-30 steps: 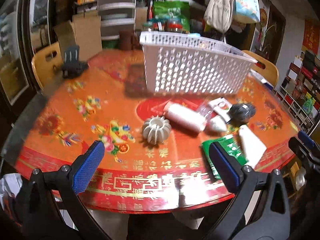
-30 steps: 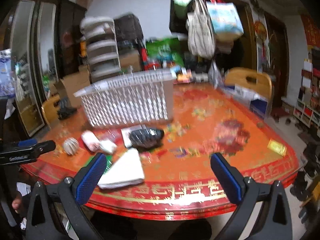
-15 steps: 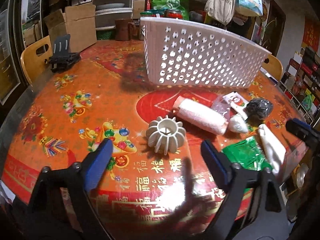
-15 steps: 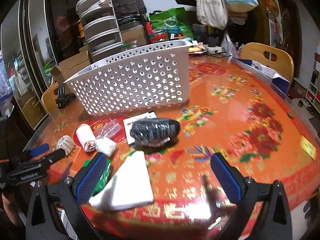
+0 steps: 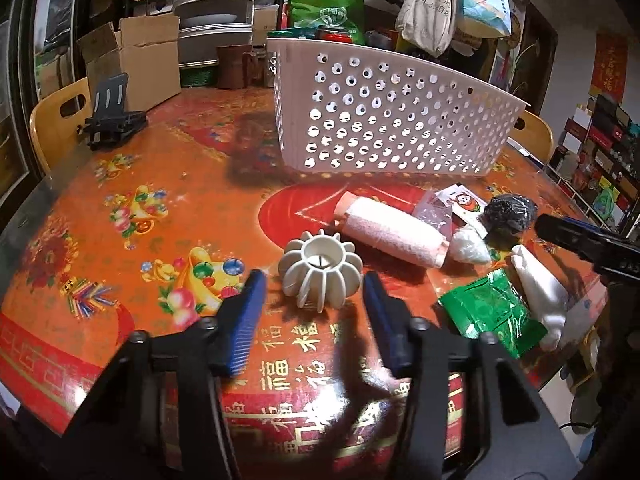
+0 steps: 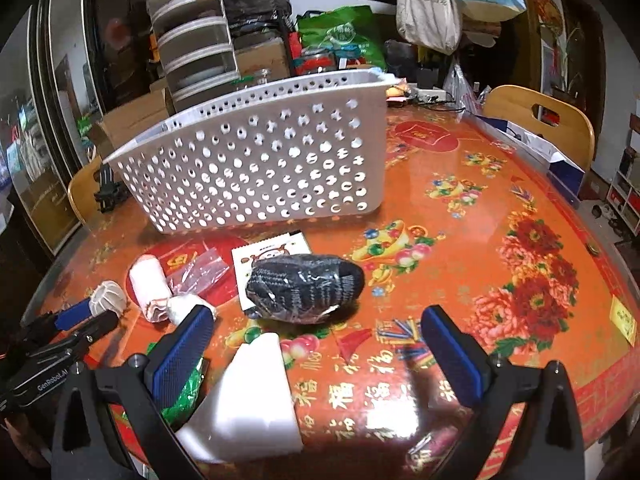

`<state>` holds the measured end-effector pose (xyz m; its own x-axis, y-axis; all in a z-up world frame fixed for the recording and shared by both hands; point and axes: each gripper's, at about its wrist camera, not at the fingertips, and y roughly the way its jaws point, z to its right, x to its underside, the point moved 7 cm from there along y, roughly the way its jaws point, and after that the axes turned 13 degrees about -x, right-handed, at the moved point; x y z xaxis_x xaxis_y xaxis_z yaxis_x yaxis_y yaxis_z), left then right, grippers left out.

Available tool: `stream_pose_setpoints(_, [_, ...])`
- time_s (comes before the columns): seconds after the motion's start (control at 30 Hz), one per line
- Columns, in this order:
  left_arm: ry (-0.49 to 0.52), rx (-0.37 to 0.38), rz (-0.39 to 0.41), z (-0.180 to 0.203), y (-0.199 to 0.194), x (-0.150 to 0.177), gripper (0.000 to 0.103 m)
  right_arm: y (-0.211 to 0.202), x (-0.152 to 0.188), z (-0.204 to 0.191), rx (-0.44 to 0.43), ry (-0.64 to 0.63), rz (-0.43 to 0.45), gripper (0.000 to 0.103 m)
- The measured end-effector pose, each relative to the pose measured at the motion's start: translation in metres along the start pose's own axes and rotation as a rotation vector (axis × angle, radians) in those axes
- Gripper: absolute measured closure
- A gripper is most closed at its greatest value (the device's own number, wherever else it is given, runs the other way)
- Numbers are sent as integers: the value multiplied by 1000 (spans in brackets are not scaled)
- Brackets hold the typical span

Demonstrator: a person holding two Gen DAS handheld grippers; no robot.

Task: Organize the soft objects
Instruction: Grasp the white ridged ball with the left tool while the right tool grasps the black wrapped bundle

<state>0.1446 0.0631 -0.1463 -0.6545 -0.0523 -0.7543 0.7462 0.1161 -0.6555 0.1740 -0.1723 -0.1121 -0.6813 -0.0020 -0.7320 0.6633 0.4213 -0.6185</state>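
Left wrist view: my left gripper is open, holding nothing, its blue fingers on either side of the ribbed white ball but not touching it. The ball sits on the red counter with its hollow end turned up. Just behind it lies the pink-white roll, its long axis going from back-left to front-right. At its right end is a small white wad, then the dark bundle. The green packet and the white pouch lie near the counter edge. The white basket stands behind.

Right wrist view: my right gripper is wide open and empty, above the counter edge. The dark bundle lies ahead between the fingers' lines, long axis left to right. The white pouch lies below, beside the left finger.
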Motion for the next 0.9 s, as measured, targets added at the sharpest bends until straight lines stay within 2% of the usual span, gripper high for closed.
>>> stream_pose_setpoints(0.03, [-3,8,2,0,0,0,67,3,0,0,-3,2,-3,0])
stream_pose_setpoints(0.23, [5,-8,30,-1,-3,2,67,15,-6,4,15,1,-7,0])
stream_pose_setpoints(0.37, [8,-16,41,-1,-5,4,68,22,-7,4,13,7,-24,7])
stream_pose_setpoints(0.7, [-6,-15,59,-5,-9,3,69,33,-10,2,32,-5,-39,12])
stream_pose_setpoints(0.9, [-15,1,69,-8,-14,1,70,40,-7,1,36,-11,-73,32])
